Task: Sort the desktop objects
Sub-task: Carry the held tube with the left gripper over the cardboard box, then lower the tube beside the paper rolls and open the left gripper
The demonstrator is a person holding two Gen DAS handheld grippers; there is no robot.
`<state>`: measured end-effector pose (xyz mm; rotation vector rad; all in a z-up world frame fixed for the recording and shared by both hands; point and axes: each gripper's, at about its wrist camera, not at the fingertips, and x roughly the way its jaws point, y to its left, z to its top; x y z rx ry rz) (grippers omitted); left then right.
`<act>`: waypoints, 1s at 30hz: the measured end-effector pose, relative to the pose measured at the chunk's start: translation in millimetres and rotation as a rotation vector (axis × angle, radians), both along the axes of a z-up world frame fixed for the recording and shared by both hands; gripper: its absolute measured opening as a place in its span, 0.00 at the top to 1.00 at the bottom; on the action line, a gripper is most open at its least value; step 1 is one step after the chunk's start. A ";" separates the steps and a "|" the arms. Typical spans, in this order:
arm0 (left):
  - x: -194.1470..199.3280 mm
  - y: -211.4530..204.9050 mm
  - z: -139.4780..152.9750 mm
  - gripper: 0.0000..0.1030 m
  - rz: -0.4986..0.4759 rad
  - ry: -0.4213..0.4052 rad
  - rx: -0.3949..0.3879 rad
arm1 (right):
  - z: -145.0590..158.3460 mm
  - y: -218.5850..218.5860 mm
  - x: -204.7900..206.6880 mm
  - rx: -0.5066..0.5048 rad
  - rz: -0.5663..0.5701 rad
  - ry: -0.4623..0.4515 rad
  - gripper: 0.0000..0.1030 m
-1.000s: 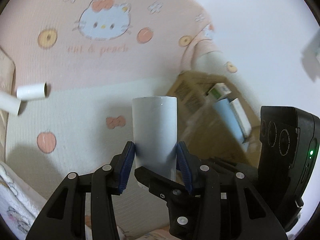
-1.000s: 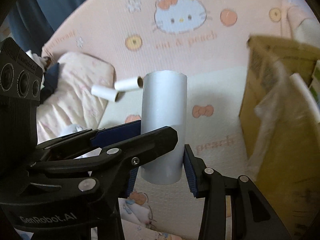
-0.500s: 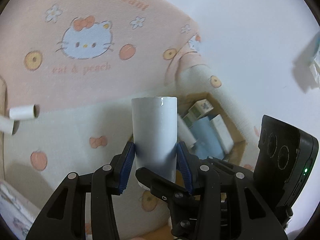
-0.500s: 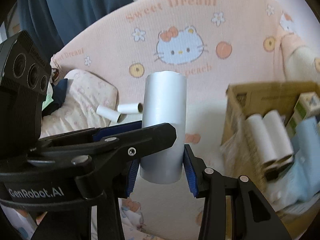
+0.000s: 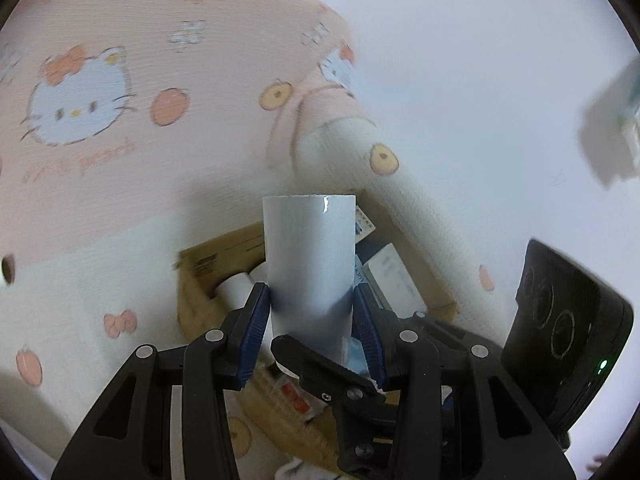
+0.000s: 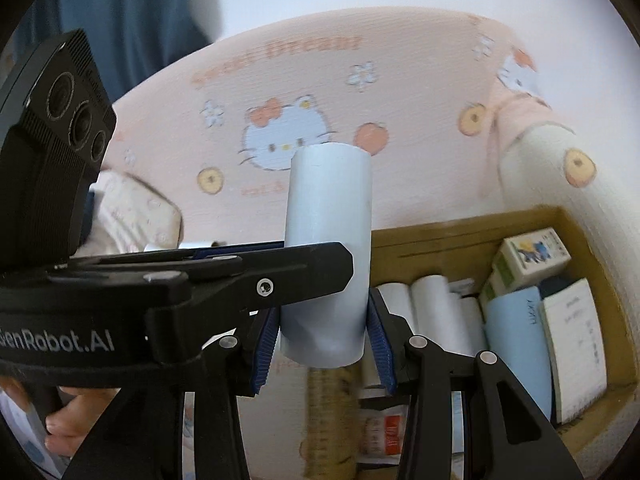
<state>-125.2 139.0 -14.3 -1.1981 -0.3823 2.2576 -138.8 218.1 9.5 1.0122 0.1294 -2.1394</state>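
My left gripper (image 5: pixel 312 304) is shut on a white paper tube (image 5: pixel 310 256), which stands upright between its blue pads. In the right wrist view another upright white tube (image 6: pixel 328 240) is clamped by my right gripper (image 6: pixel 323 328). The two grippers are close side by side. A black finger of the left gripper crosses in front of the right one's tube, and a finger of the right gripper crosses the foot of the left one's tube. Below and beyond both tubes lies an open cardboard box (image 6: pixel 460 232) (image 5: pixel 200 264). Whether the two views show one tube or two, I cannot tell.
The box holds white rolls (image 6: pixel 428 300), a small printed carton (image 6: pixel 528 256), a light blue booklet (image 6: pixel 516 340) and a white booklet. A pink cartoon-cat padded wall (image 6: pixel 280 140) stands behind the white mat. A hand (image 6: pixel 68 420) grips the left gripper's handle.
Both grippers have moved right and upward with the tubes still held. The box has come from the right edge to under the tubes, and the two loose tubes on the mat have left the view.
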 end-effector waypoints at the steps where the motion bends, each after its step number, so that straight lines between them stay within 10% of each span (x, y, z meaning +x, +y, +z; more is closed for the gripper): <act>1: -4.6 9.4 -1.7 0.54 -0.013 -0.009 -0.013 | -1.7 2.9 -5.4 0.011 -0.003 -0.007 0.62; 18: -79.3 71.2 -86.5 0.55 -0.087 -0.378 0.037 | -66.2 33.5 -99.2 0.194 -0.044 -0.282 0.62; 30: -83.6 73.5 -97.7 0.61 -0.050 -0.363 0.003 | -79.2 30.2 -104.5 0.233 -0.045 -0.278 0.62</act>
